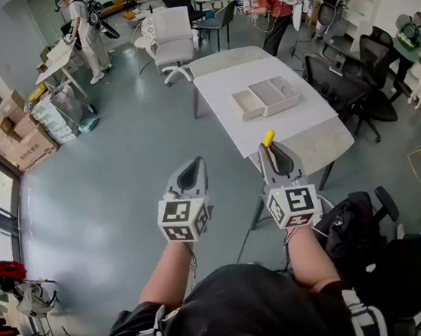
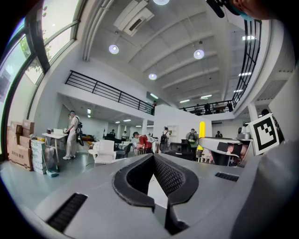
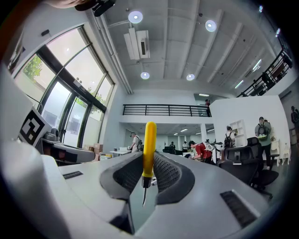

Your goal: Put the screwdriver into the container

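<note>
My right gripper point(image 1: 270, 148) is shut on a yellow-handled screwdriver point(image 1: 268, 138), whose handle sticks out past the fingertips. In the right gripper view the screwdriver point(image 3: 149, 149) stands upright between the pads, its metal blade pointing back toward the camera. The container point(image 1: 248, 104), a pale shallow box of two parts side by side, lies on the white table point(image 1: 297, 126) well ahead of both grippers. My left gripper point(image 1: 192, 162) is held level beside the right one over the grey floor, shut and empty. Its jaws meet at the tip in the left gripper view point(image 2: 153, 156).
Black office chairs point(image 1: 353, 85) crowd the table's right side, and a dark bag point(image 1: 350, 222) sits by my right arm. A white chair point(image 1: 172, 42) stands beyond the table. Cardboard boxes point(image 1: 24, 137) line the left wall. People work at the far end.
</note>
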